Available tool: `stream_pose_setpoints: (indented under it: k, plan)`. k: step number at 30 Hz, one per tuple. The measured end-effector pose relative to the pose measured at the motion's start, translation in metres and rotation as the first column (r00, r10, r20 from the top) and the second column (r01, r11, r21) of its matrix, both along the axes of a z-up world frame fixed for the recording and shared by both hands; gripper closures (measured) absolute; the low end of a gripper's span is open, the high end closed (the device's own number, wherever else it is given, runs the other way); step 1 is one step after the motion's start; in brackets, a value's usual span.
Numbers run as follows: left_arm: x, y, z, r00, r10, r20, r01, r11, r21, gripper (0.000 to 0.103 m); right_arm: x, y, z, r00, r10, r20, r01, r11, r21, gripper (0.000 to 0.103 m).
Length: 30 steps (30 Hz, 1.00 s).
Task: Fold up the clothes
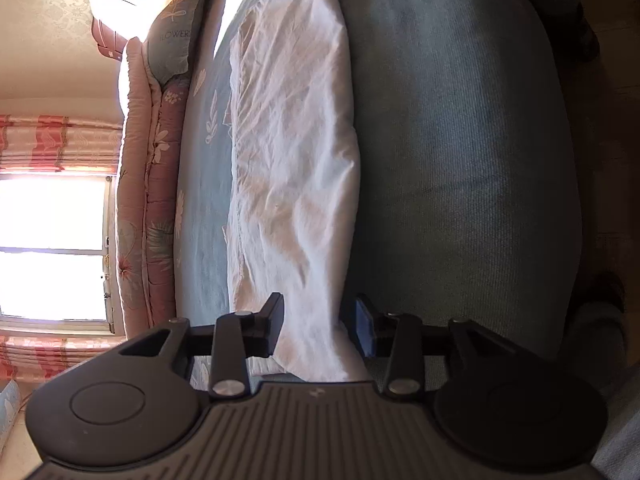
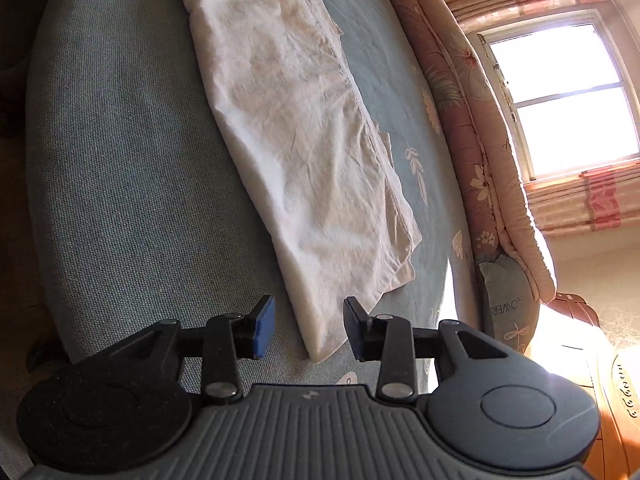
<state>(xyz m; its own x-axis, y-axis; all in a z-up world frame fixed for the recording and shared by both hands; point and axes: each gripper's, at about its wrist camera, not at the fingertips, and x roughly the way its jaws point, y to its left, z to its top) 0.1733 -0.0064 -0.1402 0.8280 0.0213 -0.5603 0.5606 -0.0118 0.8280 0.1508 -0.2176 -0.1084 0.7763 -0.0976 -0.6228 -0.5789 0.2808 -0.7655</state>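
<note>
A white garment (image 1: 292,152), folded into a long strip, lies on the blue-grey bed (image 1: 460,160), with a pink quilt (image 1: 148,184) and a pillow (image 1: 176,36) along the bed's far side. The left gripper (image 1: 320,324) is spread apart, one end of the garment between its pads without being pinched. The right gripper (image 2: 308,328) is spread likewise over the other end. No containers show.

A long white garment (image 2: 296,140) lies folded lengthwise on the blue-grey bedspread (image 2: 120,160), running from twelve o'clock down to six. Its near end lies between the parted jaws of the right gripper (image 2: 308,330), and neither pad presses it. A pink floral quilt (image 2: 460,100) lies at two o'clock, a sunlit window (image 2: 568,96) beyond it.
</note>
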Motion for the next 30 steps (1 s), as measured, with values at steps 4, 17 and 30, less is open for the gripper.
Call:
stream_pose_setpoints:
  k: [4,17,30]
  plan:
    - [0.011,0.001,-0.013,1.000,-0.025,0.006,0.024,0.999,0.030,0.053,0.011,-0.002,-0.020,1.000,0.015,0.012,-0.015,1.000,-0.017,0.060]
    - [0.060,-0.005,-0.019,0.998,-0.004,0.057,0.005,1.000,-0.017,0.042,0.069,0.017,-0.036,0.990,0.066,0.123,-0.063,0.997,-0.034,0.057]
    - [0.071,-0.007,-0.051,0.996,0.000,0.086,-0.004,0.999,0.040,0.102,0.093,0.017,-0.065,0.988,0.089,0.129,-0.075,0.991,-0.114,0.093]
